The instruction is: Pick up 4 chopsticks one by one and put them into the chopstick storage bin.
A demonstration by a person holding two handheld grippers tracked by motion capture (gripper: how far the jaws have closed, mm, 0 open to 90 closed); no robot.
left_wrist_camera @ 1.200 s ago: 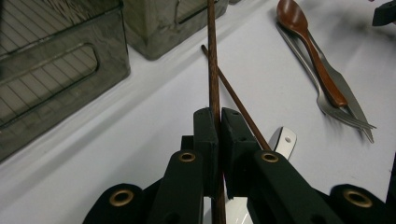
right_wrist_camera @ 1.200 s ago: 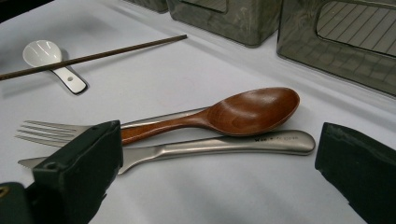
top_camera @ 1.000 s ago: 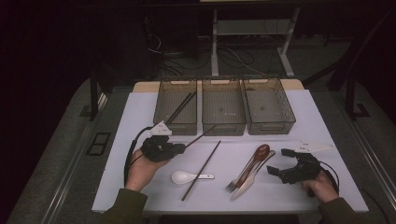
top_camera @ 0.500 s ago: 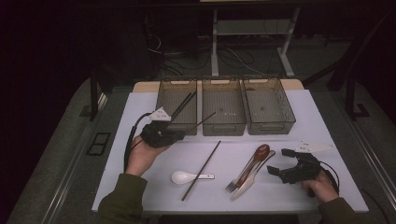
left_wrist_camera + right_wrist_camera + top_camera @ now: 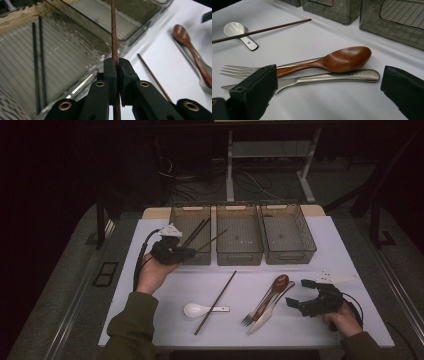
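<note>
A dark room with cables and a frame leg on the floor lies behind a white worktop [image 5: 165, 295]. Three smoky clear bins stand in a row along its far edge: the left bin [image 5: 176, 222], the middle bin [image 5: 239, 255] and the right bin [image 5: 290, 255], each just beside the next.

The left gripper [image 5: 186, 253] hangs at the near rim of the left bin, carried in a hand [image 5: 154, 272] in an olive sleeve. Its fingers [image 5: 110, 72] are clenched on a brown chopstick [image 5: 114, 32]. In the left gripper view the stick runs straight up between the two pads and on over the bin walls; in the high view it slants up and right from the gripper, its far end over the near left part of the middle bin. Two dark chopsticks [image 5: 38, 62] lie side by side in the left bin.

A second brown chopstick [image 5: 216, 302] lies slantwise on the worktop, near its middle. Its lower part crosses the handle of a white spoon [image 5: 195, 309].

To the right lie a fork [image 5: 239, 70], a wooden spoon [image 5: 337, 61] and a steel knife [image 5: 332, 78] close together, the spoon resting along the other two.

The right gripper [image 5: 301, 293] rests low at the near right of the worktop, just beside that cutlery. Its fingers [image 5: 253, 90] stand wide apart and released, touching nothing, with the spoon and knife seen between them in the right gripper view.
</note>
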